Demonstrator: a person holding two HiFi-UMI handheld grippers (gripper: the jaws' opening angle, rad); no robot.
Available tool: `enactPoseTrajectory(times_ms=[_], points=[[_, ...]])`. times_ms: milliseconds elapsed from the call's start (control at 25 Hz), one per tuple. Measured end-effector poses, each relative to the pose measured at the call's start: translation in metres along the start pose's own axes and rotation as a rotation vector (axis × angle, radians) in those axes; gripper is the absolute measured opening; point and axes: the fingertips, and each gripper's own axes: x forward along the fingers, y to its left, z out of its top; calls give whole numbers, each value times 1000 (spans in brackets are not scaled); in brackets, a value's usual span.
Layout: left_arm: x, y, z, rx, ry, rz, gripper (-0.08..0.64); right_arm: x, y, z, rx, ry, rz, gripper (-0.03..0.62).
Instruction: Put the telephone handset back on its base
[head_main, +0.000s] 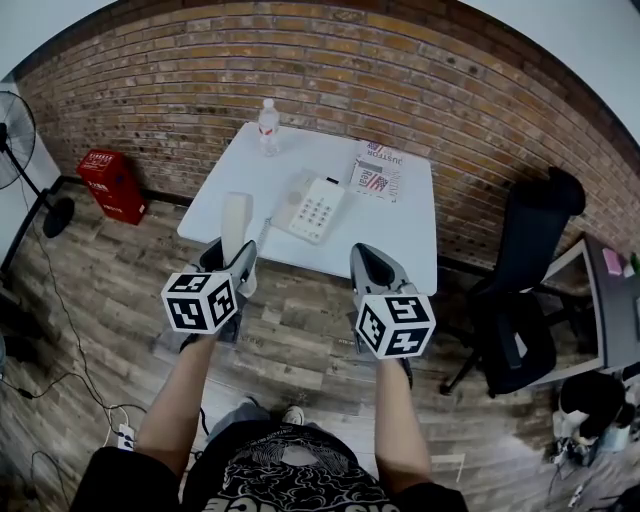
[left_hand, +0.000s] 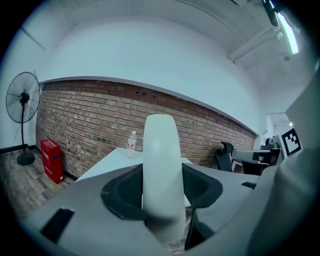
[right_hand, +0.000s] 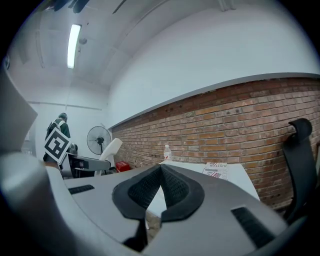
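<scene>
1. Gripping the cream plastic telephone handset (left_hand: 160, 145) by its lower part, the left gripper (left_hand: 162, 189) holds it upright between clamped jaws.
2. Only the head view shows the white push-button telephone base (head_main: 310, 208) on the square white table (head_main: 410, 240), with the handset above the table's near left corner.
3. The right gripper (right_hand: 160, 174) has its jaws pressed together on nothing, short of the table.

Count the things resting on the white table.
3: a water bottle at the far edge, the telephone base mid-table, a printed booklet to its right. The handset is in the left gripper, not on the table.
</scene>
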Motion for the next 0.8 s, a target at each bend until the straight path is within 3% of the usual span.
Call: enactPoseTrajectory(times_ms=[400,800], points=[[46,9,0,7,28,-23,215,32,-22,0,-2,4,-14,0],[122,37,3,14,108,-93,215,99,-38,-2,8,37,-47,0]])
